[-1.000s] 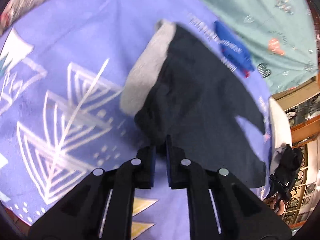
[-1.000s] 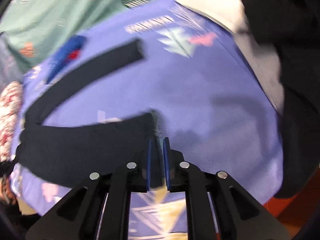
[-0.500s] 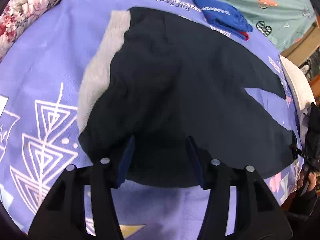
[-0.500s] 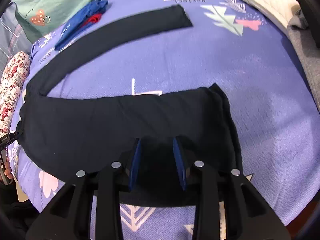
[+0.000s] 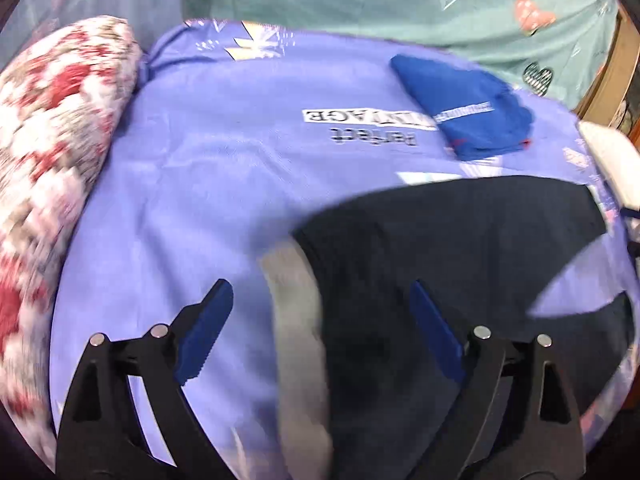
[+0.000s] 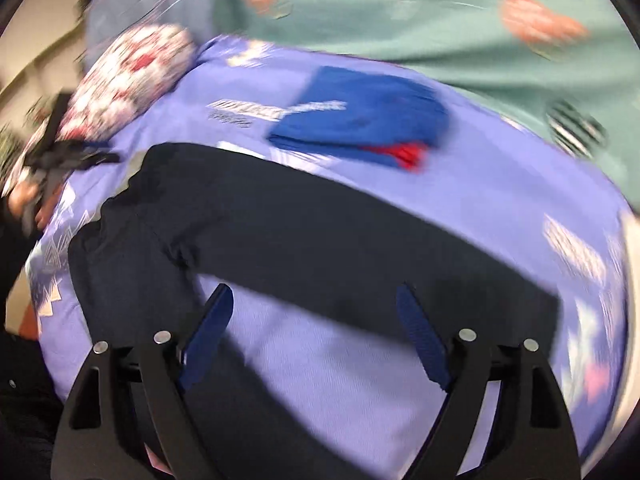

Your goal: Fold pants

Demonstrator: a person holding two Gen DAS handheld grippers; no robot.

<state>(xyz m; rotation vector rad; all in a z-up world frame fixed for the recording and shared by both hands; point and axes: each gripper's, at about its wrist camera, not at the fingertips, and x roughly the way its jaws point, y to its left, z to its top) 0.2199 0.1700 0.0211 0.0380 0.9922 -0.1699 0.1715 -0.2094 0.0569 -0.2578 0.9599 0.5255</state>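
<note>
Black pants (image 5: pixel 460 248) with a grey waistband (image 5: pixel 296 312) lie spread on the purple bedsheet (image 5: pixel 208 184). In the left wrist view my left gripper (image 5: pixel 322 322) is wide open and empty, hovering over the waistband end. In the right wrist view the pants (image 6: pixel 320 232) lie with the two legs apart; the far leg runs from left to right. My right gripper (image 6: pixel 314 322) is wide open and empty above the gap between the legs. Both views are blurred by motion.
A folded blue garment (image 5: pixel 464 108) with a red edge lies on the sheet beyond the pants, also in the right wrist view (image 6: pixel 360 116). A floral pillow (image 5: pixel 48 152) is at the left, a teal blanket (image 5: pixel 400 0) at the back. The left gripper and hand (image 6: pixel 48 160) show at left.
Both grippers let go of the pants, opened fully and pulled back and up. The pants now lie flat on the sheet with the legs apart.
</note>
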